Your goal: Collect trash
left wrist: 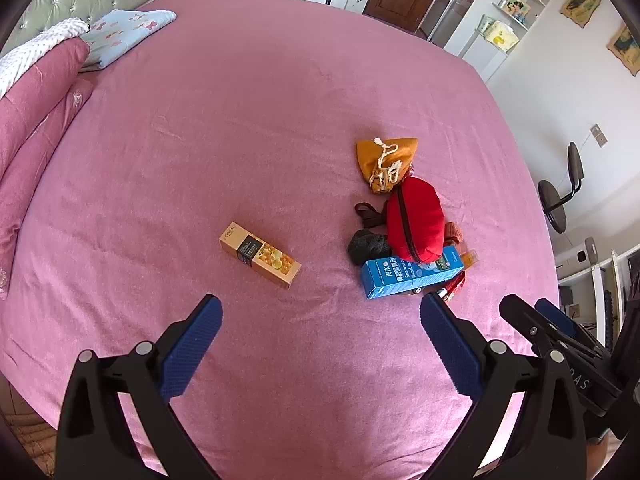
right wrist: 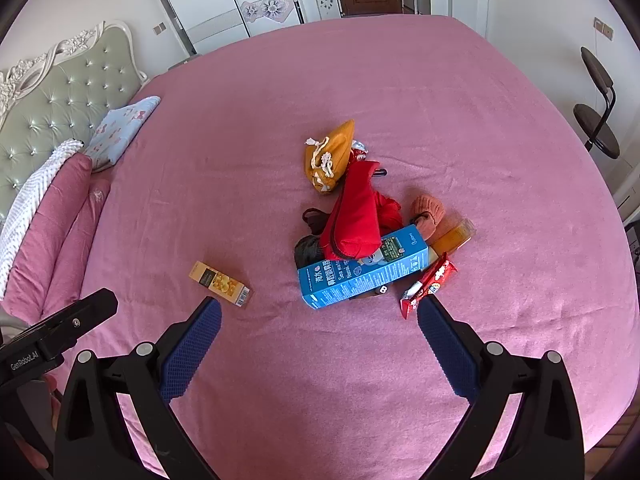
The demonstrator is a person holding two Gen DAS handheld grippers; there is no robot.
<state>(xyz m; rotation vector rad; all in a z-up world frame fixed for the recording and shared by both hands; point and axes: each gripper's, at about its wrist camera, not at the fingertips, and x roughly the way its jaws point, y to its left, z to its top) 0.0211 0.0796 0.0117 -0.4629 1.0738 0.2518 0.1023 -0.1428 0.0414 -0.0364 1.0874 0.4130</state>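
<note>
I see the trash heaped mid-bed: a glossy blue carton [right wrist: 362,267] lying under a red zip pouch [right wrist: 356,216], a crinkly red wrapper [right wrist: 426,286] at its right end, and a small orange box [right wrist: 221,283] well apart to the left. Both my left hand-held gripper [left wrist: 320,312] and right hand-held gripper [right wrist: 319,312] hang wide apart, gripping nothing. Smooth pink bedsheet [right wrist: 440,120] lies open all round the pile.

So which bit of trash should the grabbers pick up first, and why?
Probably the left gripper should go down to the small yellow box. It lies alone on the pink bedsheet, apart from the pile, and sits nearly straight ahead of the open jaws, so nothing blocks it.
</note>
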